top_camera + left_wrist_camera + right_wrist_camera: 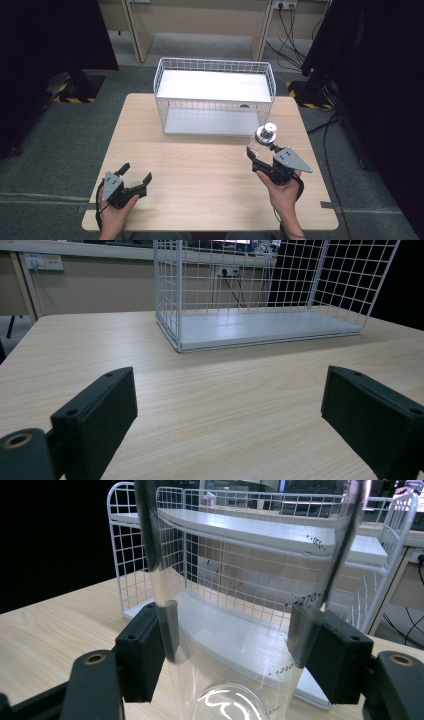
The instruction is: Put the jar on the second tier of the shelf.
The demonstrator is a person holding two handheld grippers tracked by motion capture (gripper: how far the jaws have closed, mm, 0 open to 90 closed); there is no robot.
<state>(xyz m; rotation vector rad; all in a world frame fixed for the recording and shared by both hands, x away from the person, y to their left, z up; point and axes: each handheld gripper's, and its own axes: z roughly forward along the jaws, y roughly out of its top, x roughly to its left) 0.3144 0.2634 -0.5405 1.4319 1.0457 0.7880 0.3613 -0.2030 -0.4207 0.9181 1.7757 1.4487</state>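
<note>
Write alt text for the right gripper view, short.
The right gripper holds a clear, see-through plastic bottle with printed measuring marks, its two black fingers pressing on the bottle's sides. Through and behind the bottle stands a white wire-grid rack with two white shelves on a light wooden table.

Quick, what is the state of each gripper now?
Left gripper: open, holding nothing, low over the table.
Right gripper: closed on the clear bottle, near the wire rack.
</note>
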